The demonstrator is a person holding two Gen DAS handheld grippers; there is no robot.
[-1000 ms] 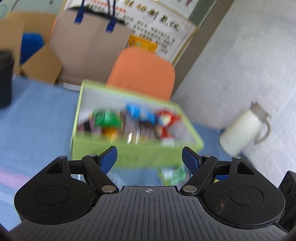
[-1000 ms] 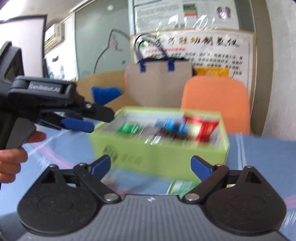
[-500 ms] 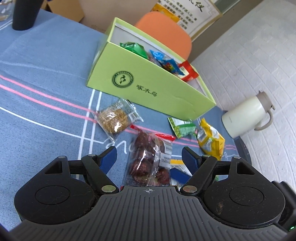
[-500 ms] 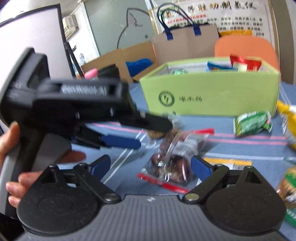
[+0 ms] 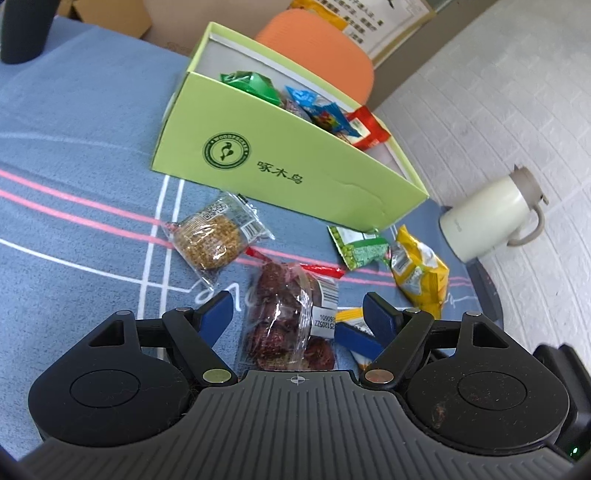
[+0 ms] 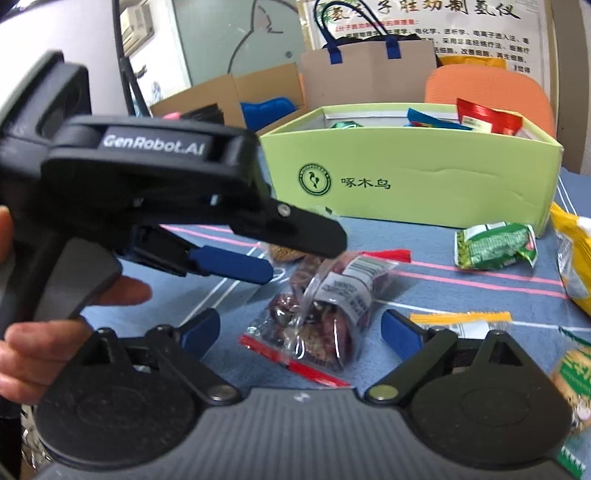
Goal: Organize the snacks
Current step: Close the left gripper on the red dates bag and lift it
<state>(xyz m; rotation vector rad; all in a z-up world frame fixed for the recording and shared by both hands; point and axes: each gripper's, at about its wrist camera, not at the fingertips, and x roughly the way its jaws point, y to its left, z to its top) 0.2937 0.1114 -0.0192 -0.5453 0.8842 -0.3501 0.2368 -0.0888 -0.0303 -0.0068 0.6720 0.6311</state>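
Observation:
A light green box (image 5: 288, 162) holding several snack packets stands on the blue tablecloth; it also shows in the right wrist view (image 6: 417, 184). A clear bag of red dates (image 5: 288, 317) lies between the open fingers of my left gripper (image 5: 297, 314), and it also lies between the open fingers of my right gripper (image 6: 301, 330), where the bag (image 6: 321, 314) shows below the left gripper's body (image 6: 147, 192). A round cake packet (image 5: 212, 238), a green packet (image 5: 360, 247) and a yellow packet (image 5: 419, 271) lie loose in front of the box.
A cream thermos jug (image 5: 487, 218) stands at the table's right edge. A dark cup (image 5: 22, 29) is at the far left. An orange chair (image 5: 321, 51) is behind the box. A paper bag (image 6: 369, 70) and cardboard boxes stand behind the table.
Both grippers came down from the box's level to the loose snacks in front of it and closed in on the date bag. Both stay open.

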